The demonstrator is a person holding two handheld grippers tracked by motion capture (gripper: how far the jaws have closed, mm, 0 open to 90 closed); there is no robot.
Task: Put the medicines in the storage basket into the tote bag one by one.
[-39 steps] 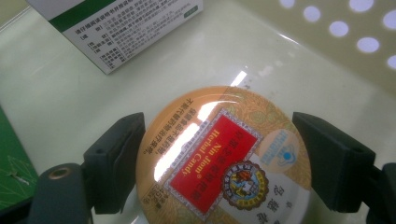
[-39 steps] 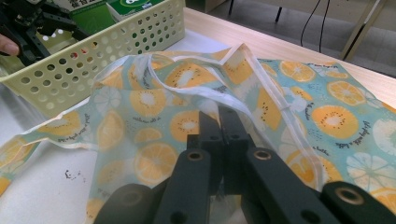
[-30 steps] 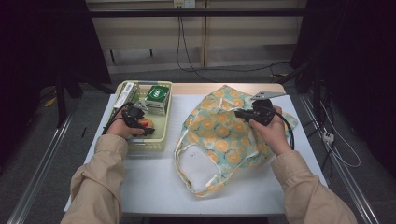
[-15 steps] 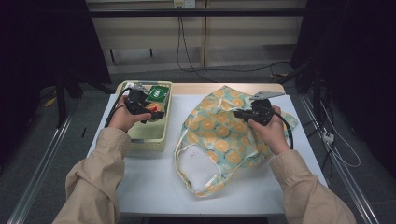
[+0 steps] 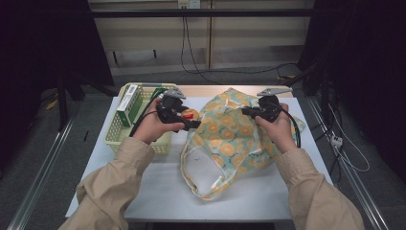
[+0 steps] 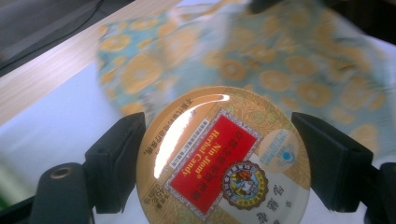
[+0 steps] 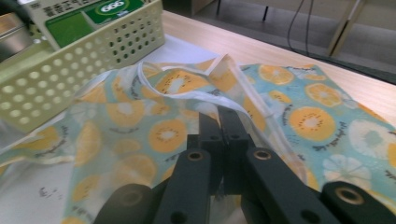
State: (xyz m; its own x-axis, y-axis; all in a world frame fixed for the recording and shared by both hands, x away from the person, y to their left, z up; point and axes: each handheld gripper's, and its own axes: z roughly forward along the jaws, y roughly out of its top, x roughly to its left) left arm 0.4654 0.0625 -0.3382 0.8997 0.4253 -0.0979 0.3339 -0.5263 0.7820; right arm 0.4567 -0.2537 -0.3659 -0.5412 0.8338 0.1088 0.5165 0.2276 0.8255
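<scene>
Beige long sleeves (image 5: 119, 177) on both forearms, loose and creased, cuffs at the wrists. Left claw (image 5: 187, 118) black and chunky, topped by a grey three-cornered plate, a black cable looping from its back. Right claw (image 5: 249, 111) black likewise, same grey plate above, black cable curving round behind. Up close, matt black jaws with squared blocky tips, rounded link arms behind them, each with a round metal-lined screw hole.
</scene>
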